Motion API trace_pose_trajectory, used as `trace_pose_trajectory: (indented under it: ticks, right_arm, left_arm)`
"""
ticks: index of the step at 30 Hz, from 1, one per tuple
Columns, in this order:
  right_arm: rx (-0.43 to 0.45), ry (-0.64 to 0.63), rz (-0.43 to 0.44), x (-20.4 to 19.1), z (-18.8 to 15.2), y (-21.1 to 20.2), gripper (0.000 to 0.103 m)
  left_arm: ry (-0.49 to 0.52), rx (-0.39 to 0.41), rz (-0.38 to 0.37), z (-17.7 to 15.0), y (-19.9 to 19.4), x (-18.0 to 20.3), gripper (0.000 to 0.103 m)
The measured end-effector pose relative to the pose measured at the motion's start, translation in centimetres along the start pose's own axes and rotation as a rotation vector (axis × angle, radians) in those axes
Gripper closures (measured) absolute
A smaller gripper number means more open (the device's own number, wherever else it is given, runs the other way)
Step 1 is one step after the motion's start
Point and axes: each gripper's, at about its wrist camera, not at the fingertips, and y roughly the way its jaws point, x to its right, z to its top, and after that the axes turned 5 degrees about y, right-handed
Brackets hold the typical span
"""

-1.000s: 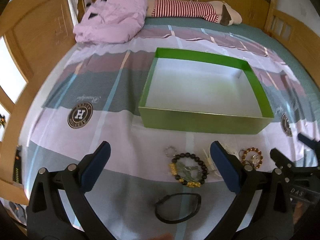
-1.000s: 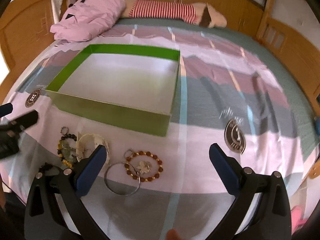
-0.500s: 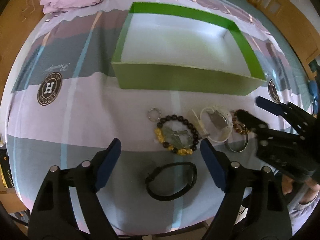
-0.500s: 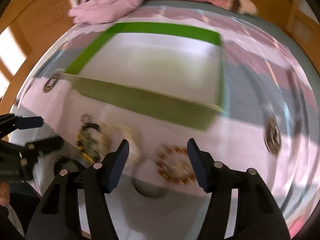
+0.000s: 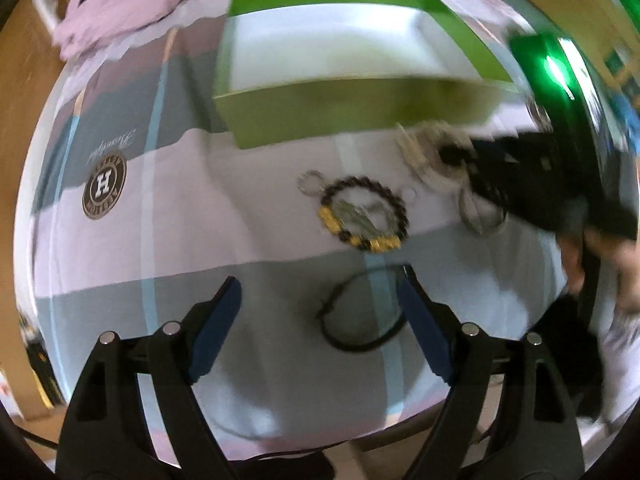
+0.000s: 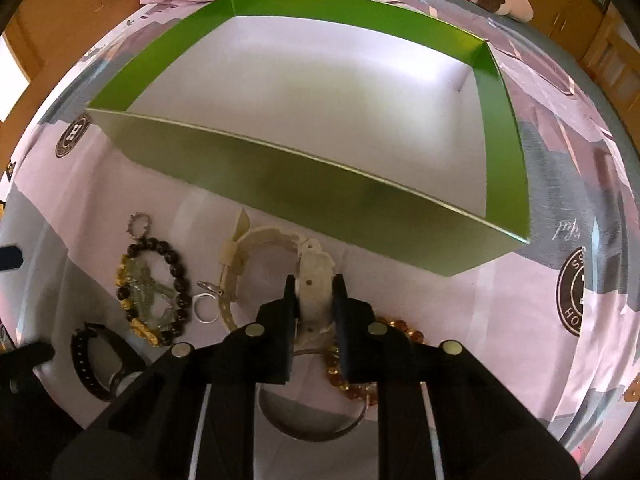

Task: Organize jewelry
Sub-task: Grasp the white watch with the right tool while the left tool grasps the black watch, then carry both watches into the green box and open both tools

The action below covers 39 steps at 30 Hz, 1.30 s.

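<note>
The right gripper point(image 6: 314, 294) is clenched on the strap of a cream-white watch point(image 6: 280, 258), which lies on the bed point(image 6: 440, 312) just in front of the near wall of the green box point(image 6: 320, 184). The box's white floor holds nothing visible. The rest of the jewelry lies in a row on the bedsheet along the near edge of the bed: a dark bead bracelet with gold charms point(image 6: 150, 292) to the left of the watch, a small silver ring point(image 6: 205, 313) between them, a black watch point(image 6: 102, 360) nearer the bed's edge, an amber bead bracelet point(image 6: 404, 330) and a silver bangle point(image 6: 312, 424) partly hidden under the right gripper's fingers point(image 6: 286, 308).

The left gripper point(image 5: 320, 320) is released, its blue-padded fingers point(image 5: 218, 320) spread wide above the sheet, with a black cord bracelet point(image 5: 360, 312) lying between them, untouched. This view is motion-blurred
</note>
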Motion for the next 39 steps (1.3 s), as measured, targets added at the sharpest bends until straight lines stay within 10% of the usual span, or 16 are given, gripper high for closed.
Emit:
trace_pose_trajectory:
  ticks: [13,23,39]
  right_arm:
    - [0.001,-0.017,-0.009,-0.7,-0.2,1.0,0.073]
    - [0.07,-0.018,-0.005,-1.2,-0.1,-0.7,0.083]
    - [0.046,-0.006,-0.02,-0.4,0.2,0.1,0.064]
  left_arm:
    - [-0.025,-0.096,0.019,-1.6,5.0,-0.4,0.097]
    - [-0.195,0.078,0.086,0.7,2.0,-3.7,0.098]
    - [-0.195,-0.019,0.098,1.4,5.7,-3.8,0.087]
